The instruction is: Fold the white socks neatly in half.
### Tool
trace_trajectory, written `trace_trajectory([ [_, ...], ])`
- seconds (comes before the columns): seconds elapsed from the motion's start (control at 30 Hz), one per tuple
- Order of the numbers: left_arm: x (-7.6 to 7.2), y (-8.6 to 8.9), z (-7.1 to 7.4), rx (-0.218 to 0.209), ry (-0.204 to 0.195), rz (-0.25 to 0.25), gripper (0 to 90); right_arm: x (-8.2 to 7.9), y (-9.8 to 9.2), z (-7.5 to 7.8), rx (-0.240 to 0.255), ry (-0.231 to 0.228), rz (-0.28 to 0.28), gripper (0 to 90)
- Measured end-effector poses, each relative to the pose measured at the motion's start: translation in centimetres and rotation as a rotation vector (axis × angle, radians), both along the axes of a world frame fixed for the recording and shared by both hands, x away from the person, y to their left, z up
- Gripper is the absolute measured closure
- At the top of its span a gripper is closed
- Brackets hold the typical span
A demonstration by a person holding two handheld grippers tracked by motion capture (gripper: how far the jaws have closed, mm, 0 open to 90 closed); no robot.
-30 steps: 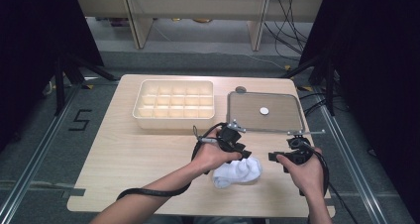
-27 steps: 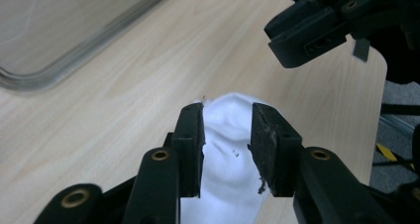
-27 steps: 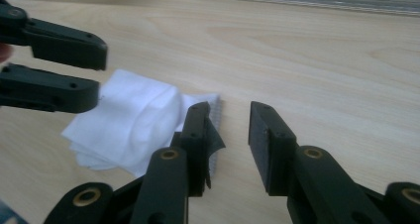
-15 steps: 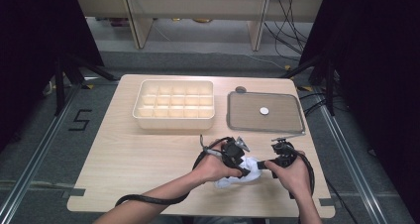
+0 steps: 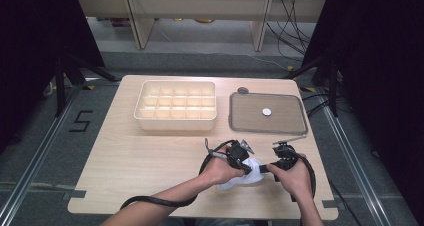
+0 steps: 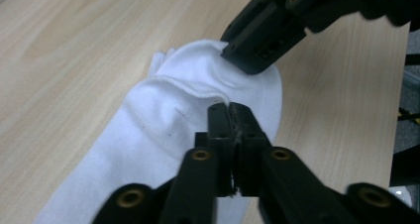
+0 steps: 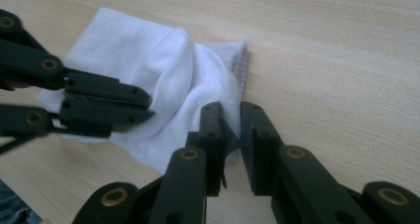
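I'm working on a pale wood-grain table (image 5: 150, 161) with rounded corners, standing on a grey floor; strips of tape run along the floor on either side, and a hand-drawn "5" (image 5: 81, 121) is marked on the floor to the left of the table, the only writing I can read. Beyond the far edge I see the legs of light wooden shelving (image 5: 195, 6), black cables trailing on the floor at the right, and dark tripod legs at both sides. On the table's far half sit a cream compartment tray (image 5: 176, 106) and, to its right, a grey flat tray (image 5: 267, 113) with a small white disc (image 5: 267, 112) on it. The white sock (image 6: 163, 120) lies crumpled on the near right part of the table, between my two hands. My left gripper (image 6: 231, 112) is clamped fully together on a fold of the sock, its jaws having just been closing. My right gripper (image 7: 231, 116) sits at the sock's edge near the ribbed cuff; its jaws have just been closing too, a narrow gap shows between them, cloth reaches into that gap, but I cannot tell whether the pads press on it.
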State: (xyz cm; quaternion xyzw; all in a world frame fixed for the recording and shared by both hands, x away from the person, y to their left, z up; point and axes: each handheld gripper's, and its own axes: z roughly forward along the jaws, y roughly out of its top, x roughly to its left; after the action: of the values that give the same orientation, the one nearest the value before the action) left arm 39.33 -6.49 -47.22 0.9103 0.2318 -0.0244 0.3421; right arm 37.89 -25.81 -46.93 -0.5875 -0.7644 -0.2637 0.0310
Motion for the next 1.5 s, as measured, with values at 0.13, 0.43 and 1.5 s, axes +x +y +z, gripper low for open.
trace_trajectory([
  [0.13, 0.1, 0.4, 1.0, -0.034, -0.008, 0.018, 89.5, 0.0, 0.0, -0.1, -0.001, 0.002, 0.006, 80.6],
  [0.43, -0.1, -0.1, 2.7, -0.110, -0.014, 0.019, 89.7, 0.1, 0.2, -0.1, 0.020, 0.003, -0.005, 80.7],
  [1.5, -0.4, 7.0, 0.5, -0.078, 0.020, 0.107, 76.1, 2.1, 3.7, 1.7, -0.057, 0.011, 0.060, 87.9],
])
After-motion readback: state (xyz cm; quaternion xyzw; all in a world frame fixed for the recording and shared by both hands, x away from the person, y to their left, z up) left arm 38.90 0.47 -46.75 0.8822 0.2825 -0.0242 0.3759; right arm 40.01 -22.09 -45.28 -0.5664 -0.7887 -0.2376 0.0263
